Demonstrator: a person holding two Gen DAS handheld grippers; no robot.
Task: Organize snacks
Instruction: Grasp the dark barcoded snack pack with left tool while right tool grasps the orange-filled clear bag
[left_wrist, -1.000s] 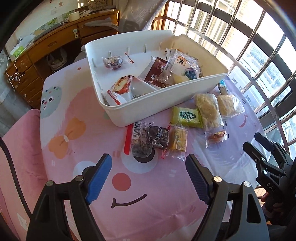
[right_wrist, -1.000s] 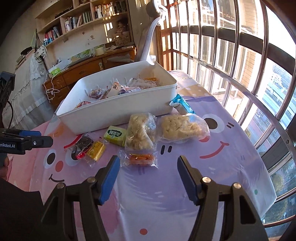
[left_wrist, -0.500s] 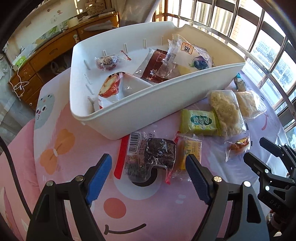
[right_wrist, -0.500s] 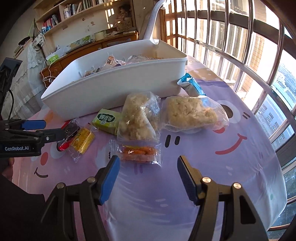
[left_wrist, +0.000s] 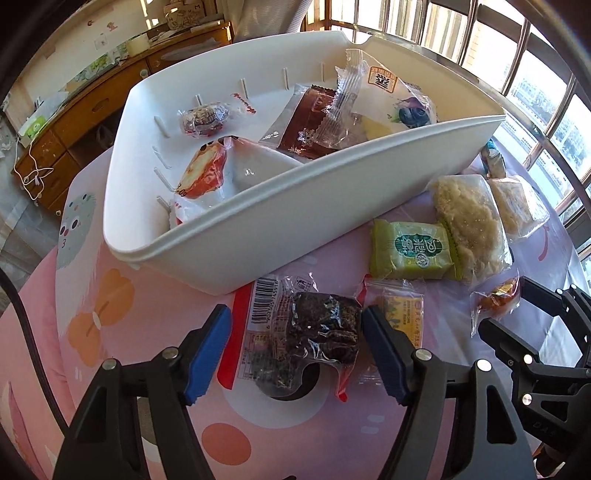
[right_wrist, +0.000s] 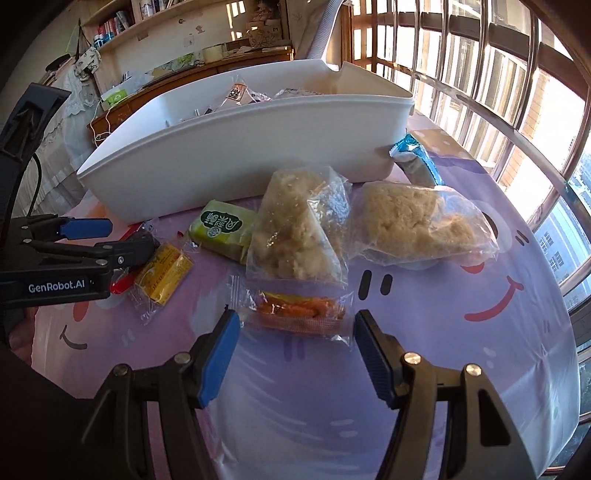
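My left gripper (left_wrist: 295, 347) is spread wide, its blue pads on either side of a dark brownie packet (left_wrist: 317, 328) that lies flat on the counter (left_wrist: 110, 332). The right pad already touches the yellow packet (left_wrist: 400, 314) just beside it at 3 o'clock, so I judge I should shift slightly toward 9 o'clock and close on the thick dark block, not the loose clear film. My right gripper (right_wrist: 295, 350) is also wide, framing the orange snack packet (right_wrist: 299, 312) at 12 o'clock; a low, level pinch across its middle should hold. Beyond, at 12 o'clock, lie the green cake (right_wrist: 223, 229) and two crumbly bags (right_wrist: 299, 236), then the white bin (left_wrist: 258, 229), partly filled, where these snacks likely go.
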